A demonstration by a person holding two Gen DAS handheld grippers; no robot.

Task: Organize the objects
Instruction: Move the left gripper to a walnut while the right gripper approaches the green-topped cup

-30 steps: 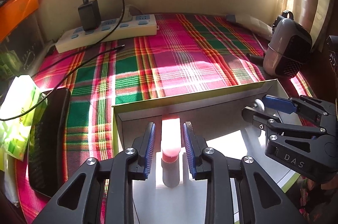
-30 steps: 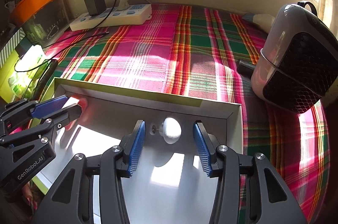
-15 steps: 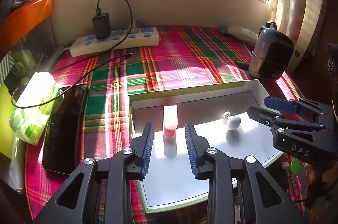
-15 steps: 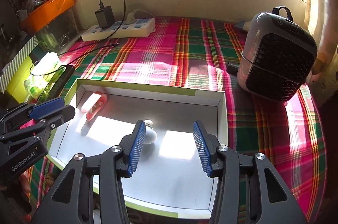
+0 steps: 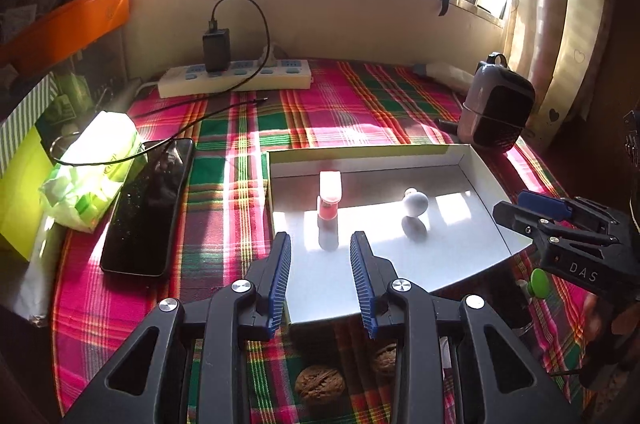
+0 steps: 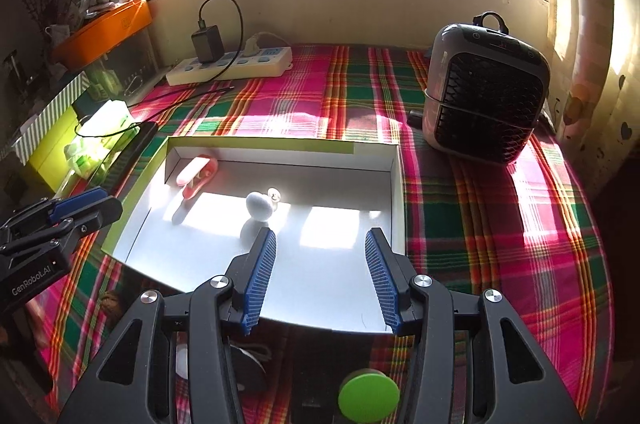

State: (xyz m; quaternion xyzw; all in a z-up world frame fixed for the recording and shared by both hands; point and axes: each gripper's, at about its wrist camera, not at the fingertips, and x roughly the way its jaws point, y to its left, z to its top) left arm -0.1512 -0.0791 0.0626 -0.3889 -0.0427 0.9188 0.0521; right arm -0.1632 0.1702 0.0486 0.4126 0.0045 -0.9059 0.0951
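Observation:
A white cardboard tray [image 5: 486,179] [image 6: 396,183] lies on the plaid cloth. In it stand a small pink bottle [image 5: 329,197] [image 6: 198,173] and a white egg-shaped object with a small key ring [image 5: 415,203] [image 6: 259,205]. My left gripper [image 5: 320,276] is open and empty, held above the tray's near edge. My right gripper [image 6: 318,276] is open and empty, above the tray's near right part; it also shows at the right of the left wrist view [image 5: 532,212]. Two walnuts [image 5: 320,386] lie on the cloth below the left gripper. A green round cap [image 6: 368,398] lies below the right gripper.
A black phone [image 5: 150,205] and a green tissue pack [image 5: 92,171] lie left of the tray. A power strip with a charger [image 5: 236,77] sits at the back. A small heater [image 6: 486,95] stands at the right. Boxes [image 6: 52,127] line the left edge.
Both grippers have pulled back and up from the tray, leaving the pink bottle and the white object in it. Walnuts and the green cap have come into view.

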